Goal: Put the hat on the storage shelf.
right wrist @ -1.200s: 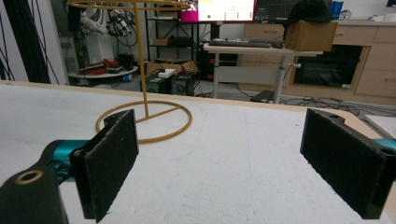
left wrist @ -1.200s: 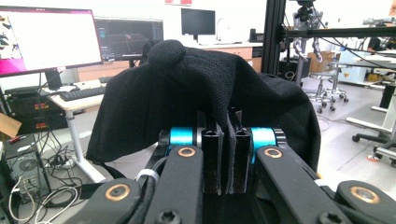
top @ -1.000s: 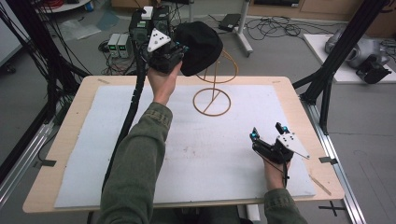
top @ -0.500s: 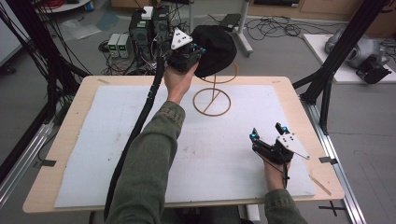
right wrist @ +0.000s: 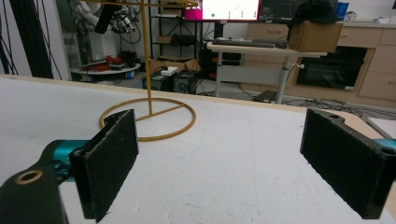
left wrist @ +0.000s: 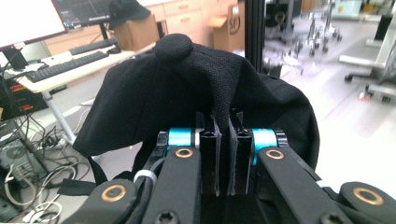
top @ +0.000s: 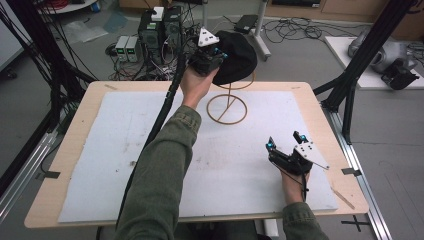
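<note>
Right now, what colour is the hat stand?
Gold-yellow wire stand, clearest in the right gripper view.

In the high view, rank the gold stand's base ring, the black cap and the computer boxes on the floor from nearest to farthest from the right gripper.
From the right gripper:
1. Base ring, on the table's middle, up and left of it.
2. Black cap, over the far edge, clamped in the left gripper.
3. Computer boxes, on the floor beyond the table.

near and left mat (top: pixel 125 150) open | wire stand (top: pixel 227 107) blocks centre-back | black cap (top: pixel 237 62) over stand
</note>
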